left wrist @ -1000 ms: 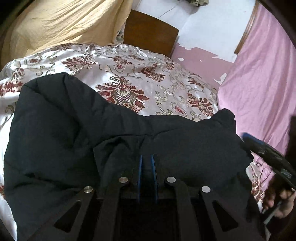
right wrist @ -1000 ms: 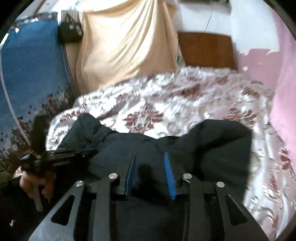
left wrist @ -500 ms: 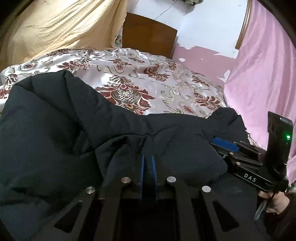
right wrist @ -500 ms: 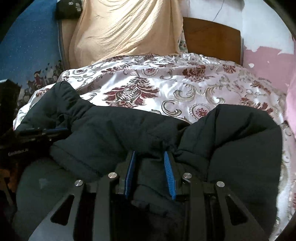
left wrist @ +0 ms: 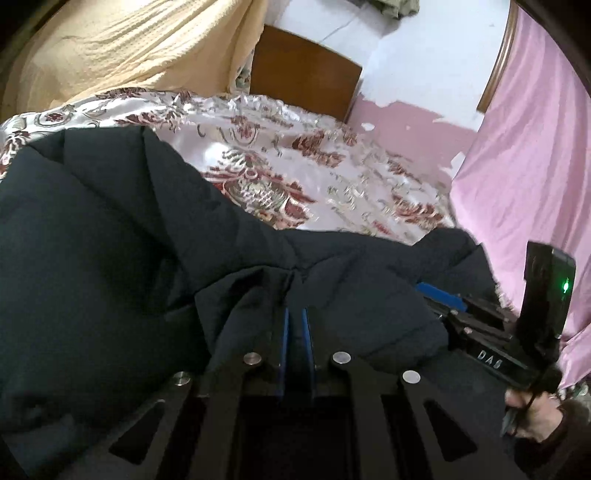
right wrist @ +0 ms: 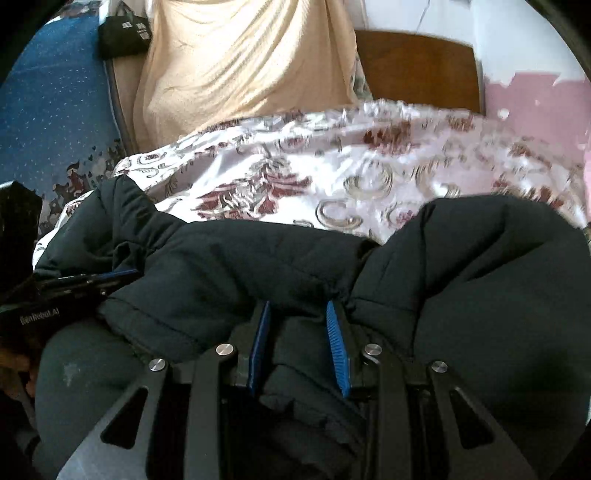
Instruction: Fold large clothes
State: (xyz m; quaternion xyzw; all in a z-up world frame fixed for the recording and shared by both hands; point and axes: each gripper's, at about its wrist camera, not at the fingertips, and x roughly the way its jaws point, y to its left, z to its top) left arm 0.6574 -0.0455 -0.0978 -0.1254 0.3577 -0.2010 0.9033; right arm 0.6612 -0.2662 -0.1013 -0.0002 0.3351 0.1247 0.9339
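Note:
A large dark padded jacket [left wrist: 110,258] lies bunched on a bed with a white and red floral satin cover [left wrist: 295,166]. My left gripper [left wrist: 294,314] is shut on a fold of the jacket, its blue pads nearly together. My right gripper [right wrist: 297,308] is shut on a thick fold of the jacket [right wrist: 480,277], its blue pads held apart by the padding. The right gripper also shows at the right in the left wrist view [left wrist: 439,295], and the left gripper at the left in the right wrist view [right wrist: 118,275]. Both hold the jacket's near edge, side by side.
A wooden headboard [left wrist: 303,85] stands behind the bed. A cream blanket [left wrist: 129,51] is piled at the back left. A pink curtain [left wrist: 535,166] hangs on the right. A blue patterned cloth [right wrist: 48,122] and a black bag [right wrist: 123,35] are on the left.
Both grippers have moved forward over the bed with the jacket's edge, so the jacket fills more of both views. The two grippers have come closer together.

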